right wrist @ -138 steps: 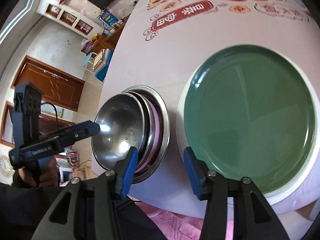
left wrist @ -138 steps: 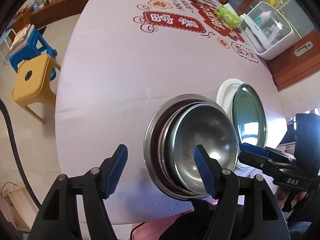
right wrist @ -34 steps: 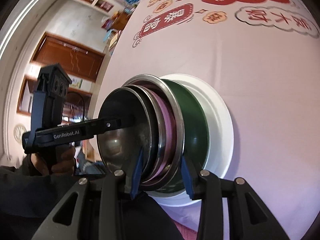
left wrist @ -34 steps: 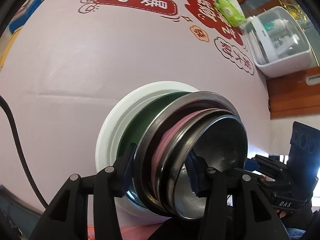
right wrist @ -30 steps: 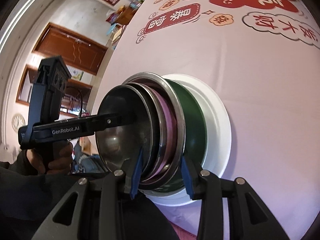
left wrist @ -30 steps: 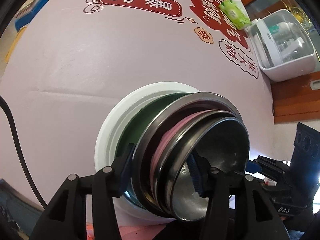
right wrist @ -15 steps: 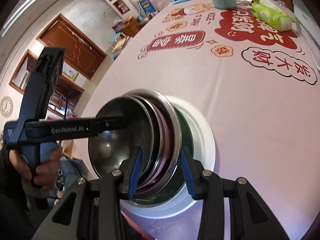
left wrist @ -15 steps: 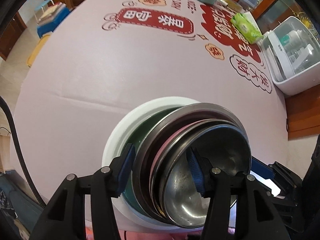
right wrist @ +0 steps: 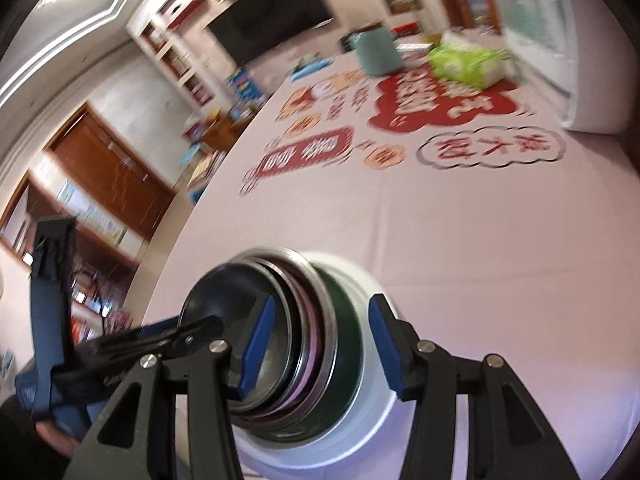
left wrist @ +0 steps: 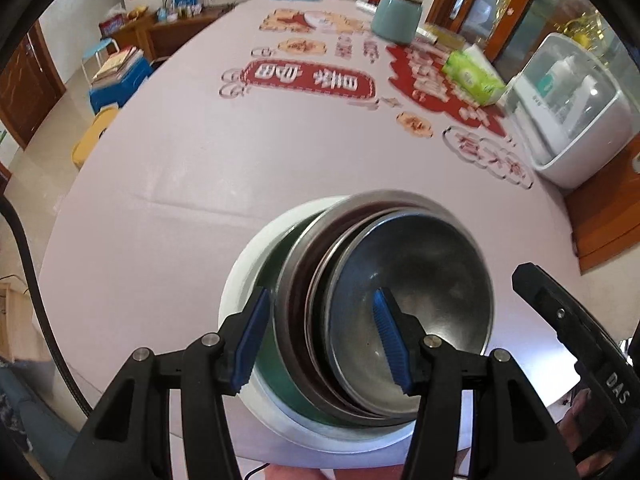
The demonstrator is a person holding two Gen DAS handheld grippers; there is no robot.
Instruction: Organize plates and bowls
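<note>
A nest of bowls, steel inner bowl (left wrist: pixel 420 300), pink bowl (right wrist: pixel 310 344) and wide steel outer bowl (left wrist: pixel 384 196), sits in the green plate (left wrist: pixel 276 376) on the white plate (left wrist: pixel 248 264) at the table's near edge. My left gripper (left wrist: pixel 320 344) is shut across the bowl rims, one pad outside the outer rim and one inside the inner bowl. One of its fingers (right wrist: pixel 188 332) reaches into the bowl from the left. My right gripper (right wrist: pixel 316 344) straddles the rims while its jaws are opening. Its right pad stands clear of the rims, over the white plate (right wrist: pixel 376 400).
Far across the pink printed tablecloth (left wrist: pixel 200 168) stand a teal canister (left wrist: pixel 396 16), a green tissue pack (left wrist: pixel 472 72) and a white box with a clear lid (left wrist: pixel 572 120). A blue stool (left wrist: pixel 116 84) and a yellow stool (left wrist: pixel 92 136) stand off the left edge.
The nested bowls, earlier beside the green plate, now sit in it. Over the last second both views tipped up toward the room, and the right jaws spread away from the rims.
</note>
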